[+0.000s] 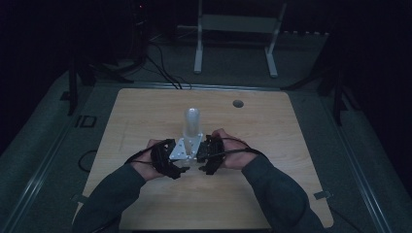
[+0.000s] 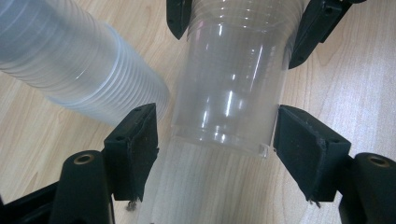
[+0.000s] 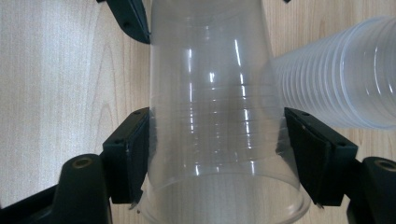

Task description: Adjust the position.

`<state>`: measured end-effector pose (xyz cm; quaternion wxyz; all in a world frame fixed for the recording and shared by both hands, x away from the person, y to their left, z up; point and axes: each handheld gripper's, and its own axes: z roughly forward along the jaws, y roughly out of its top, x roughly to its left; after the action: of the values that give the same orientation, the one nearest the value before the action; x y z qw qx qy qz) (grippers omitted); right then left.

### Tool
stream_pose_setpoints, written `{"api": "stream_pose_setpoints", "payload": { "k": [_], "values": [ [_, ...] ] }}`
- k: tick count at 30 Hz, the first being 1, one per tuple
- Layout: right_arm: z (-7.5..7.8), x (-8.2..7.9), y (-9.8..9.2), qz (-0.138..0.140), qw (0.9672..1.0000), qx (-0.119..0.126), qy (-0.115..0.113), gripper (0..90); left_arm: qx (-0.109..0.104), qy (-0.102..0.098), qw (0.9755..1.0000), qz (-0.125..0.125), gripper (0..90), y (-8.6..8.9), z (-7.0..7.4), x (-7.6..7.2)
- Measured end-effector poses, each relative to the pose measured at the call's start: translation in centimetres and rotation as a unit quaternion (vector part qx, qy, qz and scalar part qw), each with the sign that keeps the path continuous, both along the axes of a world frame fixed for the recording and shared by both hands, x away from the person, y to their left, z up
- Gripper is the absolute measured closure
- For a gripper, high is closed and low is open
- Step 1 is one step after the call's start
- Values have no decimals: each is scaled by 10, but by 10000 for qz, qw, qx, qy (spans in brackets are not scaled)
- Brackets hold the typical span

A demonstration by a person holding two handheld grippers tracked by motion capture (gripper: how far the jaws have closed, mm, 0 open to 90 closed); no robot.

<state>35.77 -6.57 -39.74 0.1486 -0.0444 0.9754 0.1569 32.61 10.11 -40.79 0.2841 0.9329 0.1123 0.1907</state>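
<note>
Holding: both grippers meet over the middle of the light wooden table (image 1: 145, 111), one in each hand, sleeves entering from the near edge in the high view.
Left gripper (image 2: 215, 135): jaws bracket the narrow closed end of a clear plastic cup (image 2: 231, 84); the right pad touches the cup's base rim, while a sliver of space shows between the left pad and the cup wall. No firm pinch can be confirmed on this side.
Right gripper (image 3: 217, 140): both black pads press flat against the clear plastic cup (image 3: 219, 116) near its wide open mouth, pinching it.
Cup position: held lying level between the two grippers, above the table top, base toward the left gripper and mouth toward the right gripper.
Cup contents: the wall is see-through and wood grain reads through it; ridges near the mouth suggest more than one nested cup, count not readable.
Stack: a tall stack of translucent plastic cups (image 1: 192, 121) stands upright on the table just beyond the grippers; in the left gripper view (image 2: 74, 60) it lies just beside the held cup.
</note>
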Motion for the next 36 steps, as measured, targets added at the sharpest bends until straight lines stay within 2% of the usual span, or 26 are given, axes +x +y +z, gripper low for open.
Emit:
{"api": "stream_pose_setpoints", "payload": {
  "k": [14,23,30,31,36],
  "values": [
    [0,0,1,138,9999,-79,-29,298,49,69,9999,-58,352,-1,-5,1],
    [1,0,0,151,9999,-42,-61,306,-65,57,10000,-13,381,-2,-7,1],
    [2,-1,-1,150,9999,51,4,284,-124,84,9999,-52,413,0,-7,1],
    [1,-3,-1,55,9999,136,74,282,94,31,9998,-148,414,2,-4,2],
    [2,-3,-2,111,9998,145,58,251,-11,10,9999,-118,414,2,-5,2]
  ]
}}
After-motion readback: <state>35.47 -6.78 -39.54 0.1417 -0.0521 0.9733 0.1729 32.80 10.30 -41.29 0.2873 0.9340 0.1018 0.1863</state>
